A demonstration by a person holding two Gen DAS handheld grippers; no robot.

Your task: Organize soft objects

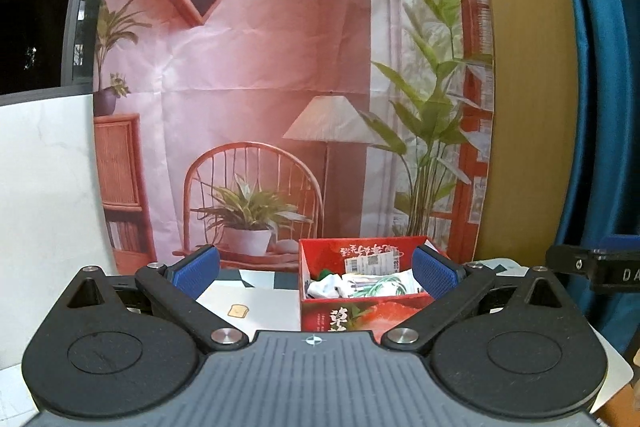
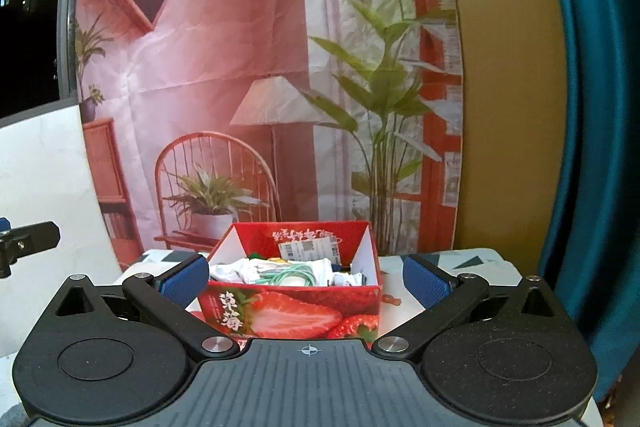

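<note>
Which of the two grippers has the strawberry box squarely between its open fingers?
The right gripper: the red strawberry box sits centred between its fingers. For the left gripper, the box lies off toward its right finger.

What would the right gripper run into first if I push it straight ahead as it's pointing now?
Most likely the red strawberry box: its front wall sits dead ahead between the open fingers of the right gripper. Depth is hard to judge, but nothing shows in between.
</note>
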